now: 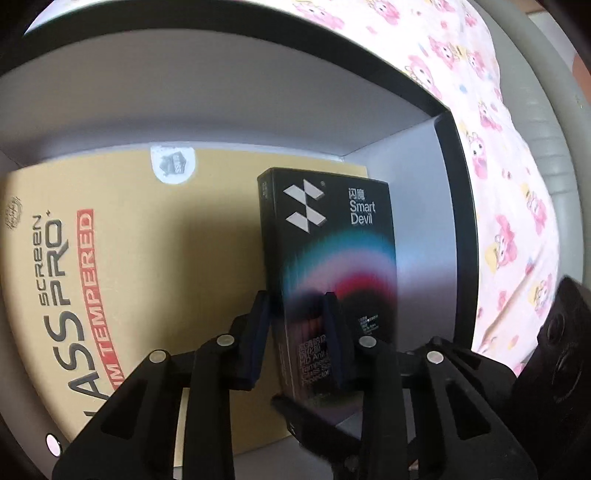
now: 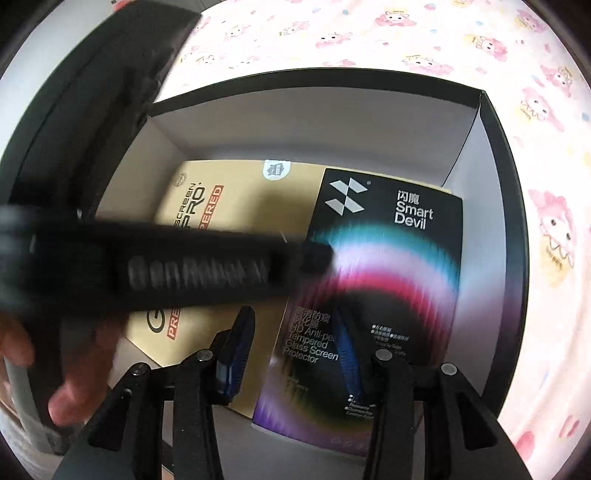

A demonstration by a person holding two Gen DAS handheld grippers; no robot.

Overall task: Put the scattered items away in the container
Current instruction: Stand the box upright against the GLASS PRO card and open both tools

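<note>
A black "Smart Devil" screen-protector box stands tilted inside the container, a black-rimmed box with white walls. My left gripper is shut on the black box's lower left edge, one finger behind it and one on its printed face. In the right wrist view the black box leans over a tan box, and the blurred left gripper reaches in from the left onto its edge. My right gripper hovers open just over the box's lower left corner, its pads apart from it.
A tan "Glass Screen Pro+" box lies flat on the container's floor. A white sheet with pink cartoon print surrounds the container. A person's hand holds the left gripper's handle.
</note>
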